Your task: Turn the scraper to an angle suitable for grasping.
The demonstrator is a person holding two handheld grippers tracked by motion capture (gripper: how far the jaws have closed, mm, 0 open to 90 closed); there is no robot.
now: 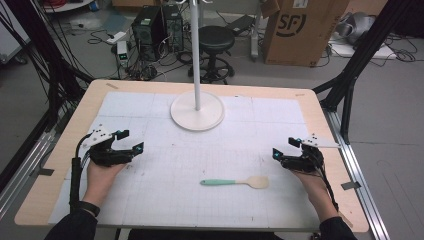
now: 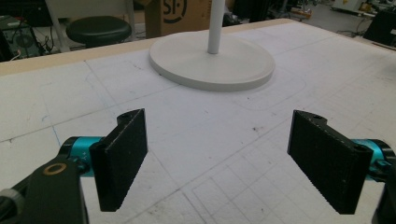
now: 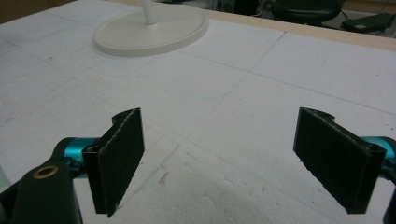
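A spatula (image 1: 235,182) with a mint-green handle and a pale wooden blade lies flat on the white mat near the front, blade to the right. My left gripper (image 1: 129,140) rests at the left of the mat, jaws wide open with nothing between them (image 2: 219,154). At the right of the mat my right gripper (image 1: 284,148) is also open and empty (image 3: 219,158), a short way above and to the right of the spatula's blade. Both point toward the round white stand base (image 1: 197,111).
A white pole rises from the stand base (image 2: 212,60) at the back middle of the mat (image 1: 165,165). The wooden table edge (image 1: 60,150) frames the mat. Beyond the table stand a black stool (image 1: 216,42), a cardboard box (image 1: 300,30) and computer cases with cables.
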